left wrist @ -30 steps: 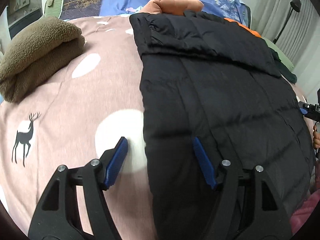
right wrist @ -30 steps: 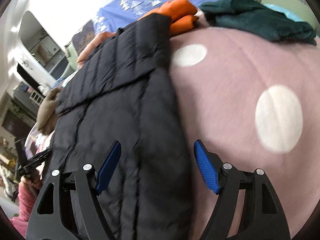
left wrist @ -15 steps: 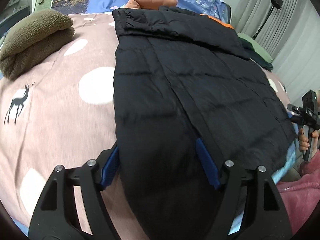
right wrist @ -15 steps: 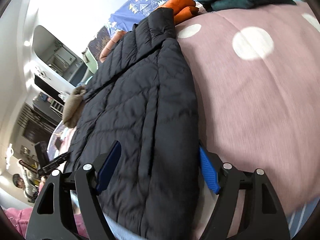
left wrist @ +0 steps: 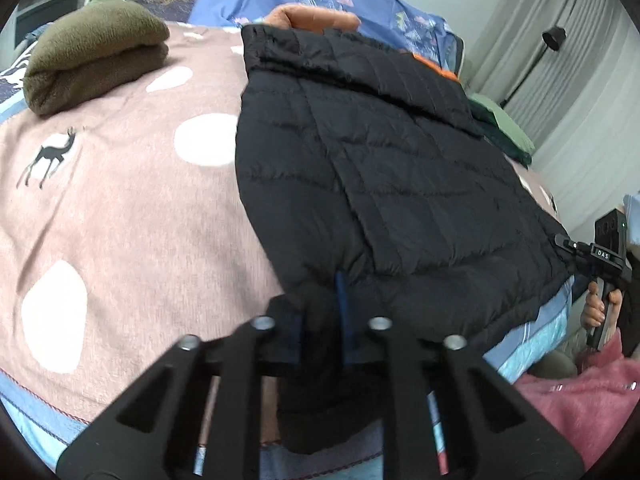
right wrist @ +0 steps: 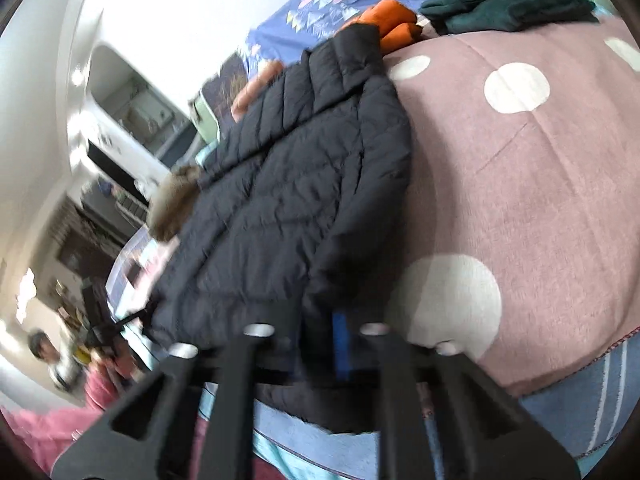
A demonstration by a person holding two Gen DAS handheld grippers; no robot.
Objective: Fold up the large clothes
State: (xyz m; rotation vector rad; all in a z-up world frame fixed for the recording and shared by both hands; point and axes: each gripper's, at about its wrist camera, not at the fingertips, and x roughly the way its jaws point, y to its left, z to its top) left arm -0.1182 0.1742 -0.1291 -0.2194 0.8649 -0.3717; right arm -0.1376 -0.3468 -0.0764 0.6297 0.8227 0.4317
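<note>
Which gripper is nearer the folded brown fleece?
Left. The left gripper clamps the black jacket hem on the brown fleece side; the right gripper clamps the opposite hem corner.

Black quilted puffer jacket (left wrist: 384,176), spread flat on the bed, collar far, hem over the near edge.

both wrist views sit close at the bed's (left wrist: 120,208) near edge, facing its headboard end; both share the black jacket (left wrist: 380,168).
</note>
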